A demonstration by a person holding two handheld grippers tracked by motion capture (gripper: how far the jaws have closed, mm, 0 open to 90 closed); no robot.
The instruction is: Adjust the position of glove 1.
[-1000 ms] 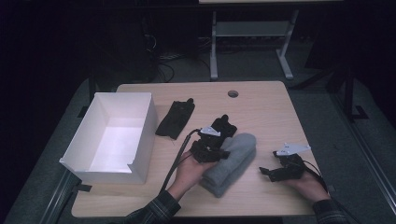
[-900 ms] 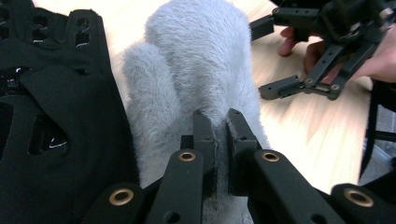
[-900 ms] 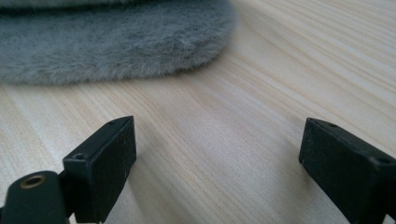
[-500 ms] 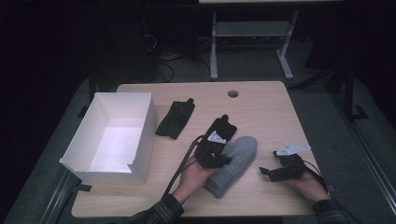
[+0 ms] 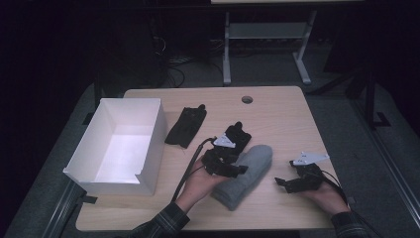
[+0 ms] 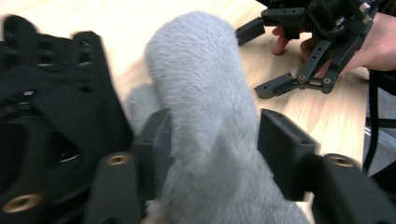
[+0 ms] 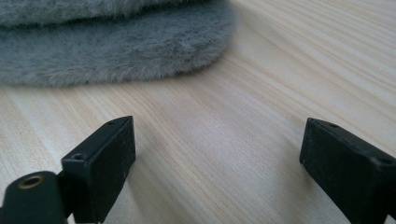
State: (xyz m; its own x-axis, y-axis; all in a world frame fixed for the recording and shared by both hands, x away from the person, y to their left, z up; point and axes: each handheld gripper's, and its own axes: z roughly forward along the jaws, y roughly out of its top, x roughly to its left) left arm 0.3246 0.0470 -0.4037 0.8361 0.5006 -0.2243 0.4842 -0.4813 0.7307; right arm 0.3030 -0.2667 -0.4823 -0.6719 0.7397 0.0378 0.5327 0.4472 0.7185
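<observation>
The left gripper point(image 6: 212, 149) has its jaws clamped on a grey mitten point(image 5: 246, 173) lying mid-tabletop point(image 5: 277, 119) (a black glove point(image 5: 187, 125) and white box point(image 5: 119, 141) lie further left). The right gripper point(image 5: 287, 184) rests beside it, jaws apart.

I see a grey fuzzy slipper point(image 5: 245, 174) lying on the pale wood worktop point(image 5: 277, 119), toward its near edge, set diagonally with its rounded end pointing away and to the right. The pile is short and plush. My left gripper point(image 6: 212, 149) has its two black jaws pressed against either side of a raised fold of the slipper. A black flat item point(image 5: 236, 139) lies touching the slipper's far-left side. In the right gripper view I note the sole edge resting flat on the wood.
</observation>
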